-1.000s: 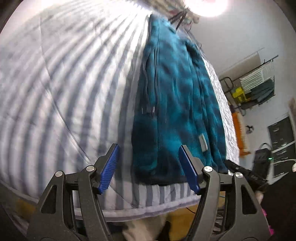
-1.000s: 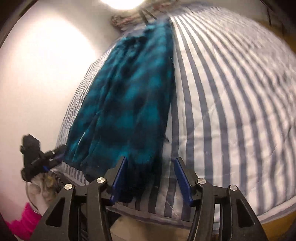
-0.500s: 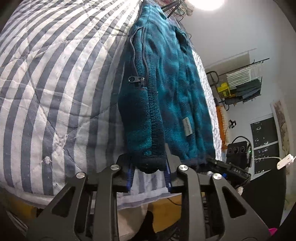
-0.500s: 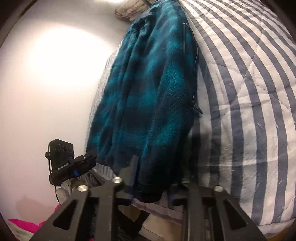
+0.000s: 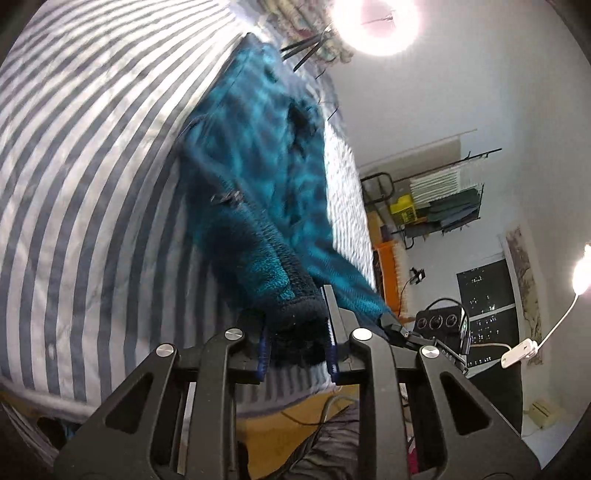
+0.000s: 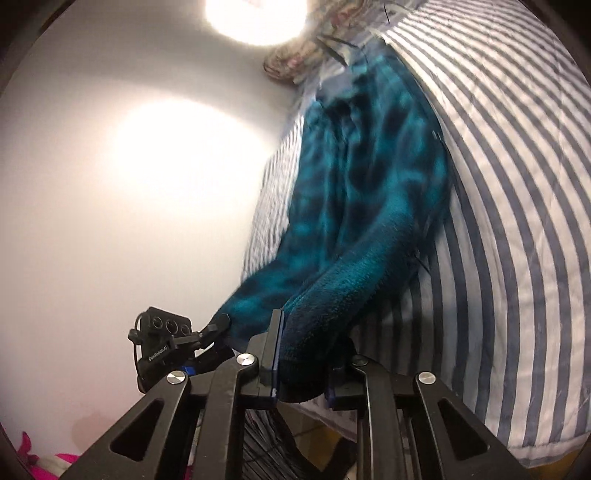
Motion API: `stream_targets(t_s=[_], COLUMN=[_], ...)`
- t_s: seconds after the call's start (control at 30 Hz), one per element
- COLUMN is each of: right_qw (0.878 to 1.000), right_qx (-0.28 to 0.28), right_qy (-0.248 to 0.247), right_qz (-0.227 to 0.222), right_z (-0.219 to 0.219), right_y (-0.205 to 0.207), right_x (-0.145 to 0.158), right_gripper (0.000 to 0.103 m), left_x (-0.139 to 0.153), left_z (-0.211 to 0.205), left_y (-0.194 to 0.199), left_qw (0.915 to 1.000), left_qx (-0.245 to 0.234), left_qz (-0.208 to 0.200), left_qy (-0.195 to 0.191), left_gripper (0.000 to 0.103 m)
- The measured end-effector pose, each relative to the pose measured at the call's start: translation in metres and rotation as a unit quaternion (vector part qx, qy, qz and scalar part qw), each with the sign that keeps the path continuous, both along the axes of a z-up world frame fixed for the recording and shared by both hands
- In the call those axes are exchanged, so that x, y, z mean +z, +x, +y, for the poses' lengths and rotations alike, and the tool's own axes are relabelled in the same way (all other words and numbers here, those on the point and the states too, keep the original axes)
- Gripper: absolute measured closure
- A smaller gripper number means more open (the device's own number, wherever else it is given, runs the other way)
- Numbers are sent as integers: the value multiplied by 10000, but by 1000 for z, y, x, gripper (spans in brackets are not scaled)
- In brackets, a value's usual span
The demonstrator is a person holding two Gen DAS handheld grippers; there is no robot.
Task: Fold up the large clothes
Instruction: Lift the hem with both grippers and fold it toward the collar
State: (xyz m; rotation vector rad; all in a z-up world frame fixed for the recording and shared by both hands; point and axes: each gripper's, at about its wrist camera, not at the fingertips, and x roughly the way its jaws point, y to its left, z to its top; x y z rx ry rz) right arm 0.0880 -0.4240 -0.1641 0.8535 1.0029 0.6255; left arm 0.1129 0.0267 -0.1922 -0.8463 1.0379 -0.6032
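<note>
Left hand-held gripper point(image 5: 295, 343): jaws have just been closing, now pinching the dark hem at one near corner of the teal fleece jacket point(image 5: 258, 206); blue pads point(image 5: 262, 350) press the rolled hem from both sides. Hem corner raised off the bed, fabric sloping from the jaws down to the cover.

Right hand-held gripper point(image 6: 303, 365): jaws have likewise just been closing, now clamped on the other near hem corner of the same jacket point(image 6: 369, 192); thick fleece bunched between the pads. From each wrist view the opposite gripper shows at the far side of the hem, gripping it.

Jacket: lies lengthwise on the bed, running from the near edge toward the far end; far part flat on the blue-and-white striped quilt point(image 5: 92, 177), near part lifted. A zip pull point(image 5: 225, 197) shows on its left edge.

Surroundings: ring light point(image 5: 376, 22) beyond the far end of the bed; clothes rack point(image 5: 443, 199) against the wall, right of the bed.
</note>
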Motion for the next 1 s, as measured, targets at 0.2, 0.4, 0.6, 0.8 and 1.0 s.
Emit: stream_targets(t_s=[0.2,0.4,0.6,0.8,1.0], right_qw=[9995,9977,9937,9900,9869], right_qx=[-269,-509,-571,-528,-589], right_qy=[-94,-445,-954,-1216,-1205], right_qz=[-139,-112,151,480,896], right_z=[-4,-7,-4,-3,-6], right_y=[37,94,155,198,224], right_x=[21,26,15,-12,-48], right_gripper=[87,87,87,87,87], left_x=[21,27,10,-22,-45], left_z=[2,-3,-11,-22,-37], left_y=[42,94,146,191,213], left_qw=[9993,9983,9970,9952,9922], left_qx=[285,457,586,632,532], left_qz=[-234,-263,-99,220,321], left_qy=[67,235,505,718,1080], left_gripper=[81,81,81,81,81])
